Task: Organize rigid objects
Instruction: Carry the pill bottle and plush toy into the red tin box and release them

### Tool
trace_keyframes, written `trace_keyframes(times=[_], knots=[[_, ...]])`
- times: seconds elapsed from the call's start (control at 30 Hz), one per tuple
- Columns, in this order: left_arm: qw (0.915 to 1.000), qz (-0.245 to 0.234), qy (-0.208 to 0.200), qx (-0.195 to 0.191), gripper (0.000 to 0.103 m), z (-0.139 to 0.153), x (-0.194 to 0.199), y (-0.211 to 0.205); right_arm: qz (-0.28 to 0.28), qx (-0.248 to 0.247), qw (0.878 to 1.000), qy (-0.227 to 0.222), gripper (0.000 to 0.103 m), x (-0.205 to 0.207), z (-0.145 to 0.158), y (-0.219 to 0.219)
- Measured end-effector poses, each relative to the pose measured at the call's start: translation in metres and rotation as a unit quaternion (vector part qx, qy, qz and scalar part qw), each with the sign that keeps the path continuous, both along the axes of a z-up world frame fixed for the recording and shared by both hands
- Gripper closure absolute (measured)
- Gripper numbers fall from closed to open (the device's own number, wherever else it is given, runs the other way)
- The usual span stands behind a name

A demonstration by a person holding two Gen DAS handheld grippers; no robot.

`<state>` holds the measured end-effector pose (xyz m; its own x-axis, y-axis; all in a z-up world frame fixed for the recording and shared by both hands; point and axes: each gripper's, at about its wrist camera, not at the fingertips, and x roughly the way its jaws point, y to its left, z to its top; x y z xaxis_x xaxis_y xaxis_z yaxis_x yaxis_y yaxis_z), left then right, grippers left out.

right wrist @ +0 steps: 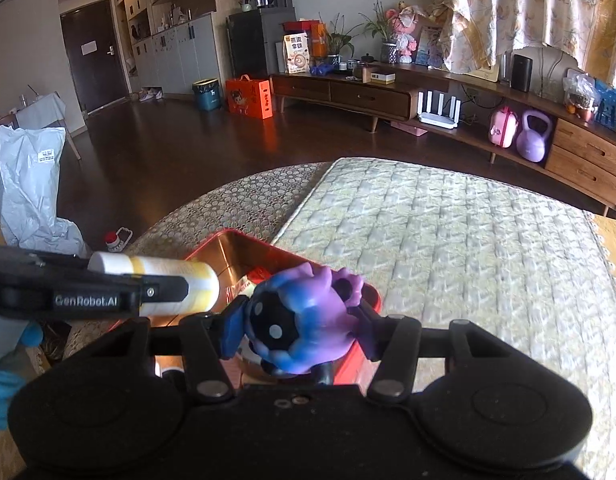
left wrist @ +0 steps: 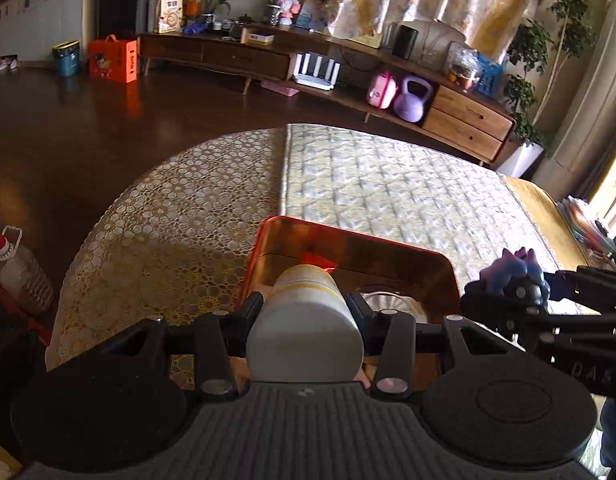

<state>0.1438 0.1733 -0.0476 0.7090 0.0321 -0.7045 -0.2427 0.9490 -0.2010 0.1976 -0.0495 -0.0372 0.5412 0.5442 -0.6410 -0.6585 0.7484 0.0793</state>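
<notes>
The left gripper point(left wrist: 304, 312) is clamped on a white cylindrical plastic bottle with yellow bands point(left wrist: 303, 320), its fingers pressing the bottle's two sides; the bottle lies along the fingers, pointing away from the camera. The right gripper point(right wrist: 297, 320) is clenched on a rounded purple-and-blue toy figure with a black, white-dotted patch point(right wrist: 299, 320), squeezed between its two pads.

Both held things hang over a shallow red rectangular tin tray with a shiny gold inside point(left wrist: 388, 250), which sits near the table's near edge. The two grippers are just beside each other, the bottle to the left of the toy.

The tray rests where a lace-patterned tablecloth point(left wrist: 179, 208) meets a pale quilted mat point(left wrist: 388, 184) that covers the table's right part and runs to its far edge.
</notes>
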Motion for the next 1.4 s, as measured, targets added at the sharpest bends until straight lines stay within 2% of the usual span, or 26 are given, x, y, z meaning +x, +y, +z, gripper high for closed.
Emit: trace_keyframes(times=[0.27, 0.6, 0.87, 1.1, 1.3, 1.4], knots=[[1.0, 0.001, -0.005, 0.0, 0.059, -0.019, 0.008, 0.006, 0.016, -0.015, 1.0, 0.017, 0.049, 0.028, -0.021, 0.03], [0.9998, -0.017, -0.001, 0.013, 0.059, -0.033, 0.007, -0.003, 0.007, -0.031, 0.998, 0.048, 0.048, 0.042, -0.043, 0.042], [0.9993, -0.027, 0.02, 0.017, 0.059, -0.041, 0.007, -0.009, -0.018, -0.043, 0.998, 0.039, 0.047, 0.044, -0.045, 0.05], [0.9982, -0.042, 0.037, 0.02, 0.058, -0.044, 0.009, -0.016, -0.043, -0.05, 0.997, 0.03, 0.04, 0.042, -0.043, 0.044], [0.998, -0.043, 0.043, 0.015, 0.058, -0.042, 0.008, -0.018, -0.044, -0.033, 0.998, 0.027, 0.039, 0.03, -0.033, 0.033], [0.9984, -0.042, 0.038, -0.001, 0.05, -0.039, 0.005, -0.016, -0.043, -0.027, 0.998, 0.025, 0.035, 0.022, -0.028, 0.026]])
